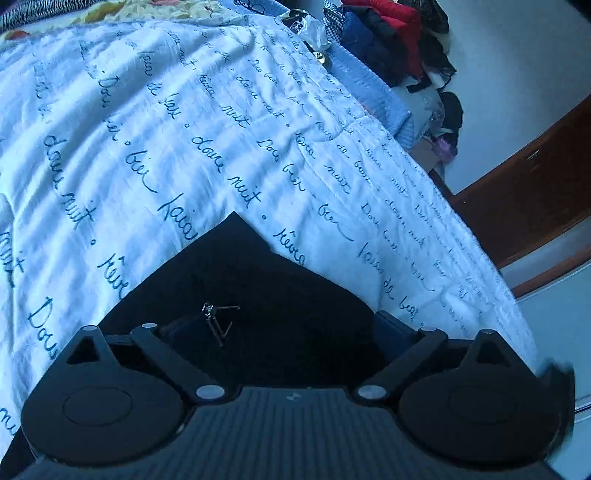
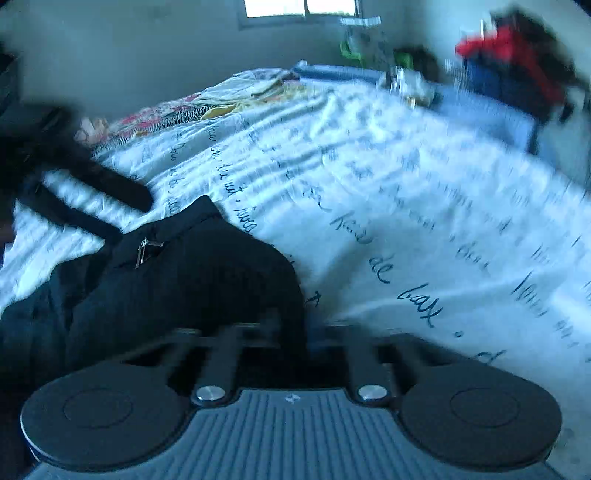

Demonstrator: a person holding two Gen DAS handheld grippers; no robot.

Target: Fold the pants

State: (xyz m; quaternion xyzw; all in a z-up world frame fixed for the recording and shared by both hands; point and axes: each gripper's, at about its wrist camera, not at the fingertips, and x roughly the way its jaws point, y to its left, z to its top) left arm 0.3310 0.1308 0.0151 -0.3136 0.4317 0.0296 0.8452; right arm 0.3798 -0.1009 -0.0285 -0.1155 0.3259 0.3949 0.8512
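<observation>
Black fabric pants [image 1: 258,295] lie on a white bedspread printed with dark cursive script [image 1: 147,129], near its lower edge, and a small metal clasp [image 1: 208,308] shows on the cloth. In the left wrist view the left gripper [image 1: 273,328] sits low over the pants with its linkage arms splayed wide, so its claw is released; dark fabric fills the gap between the fingers, and whether it touches them cannot be told. In the right wrist view, which is smeared by blur, the right gripper [image 2: 295,325] has its linkage arms drawn close and nearly parallel, clenched at the edge of the pants [image 2: 192,280] where the cloth meets the bedspread [image 2: 369,184]; whether cloth is actually pinched cannot be told. The clasp [image 2: 144,251] shows there too. A black strap-like piece [image 2: 96,181] lies on the bedspread just beyond the pants. A folded light blue knit blanket [image 1: 369,88] rests at the far side of the bed, near a heap of red, blue and black clothes [image 1: 388,29].
</observation>
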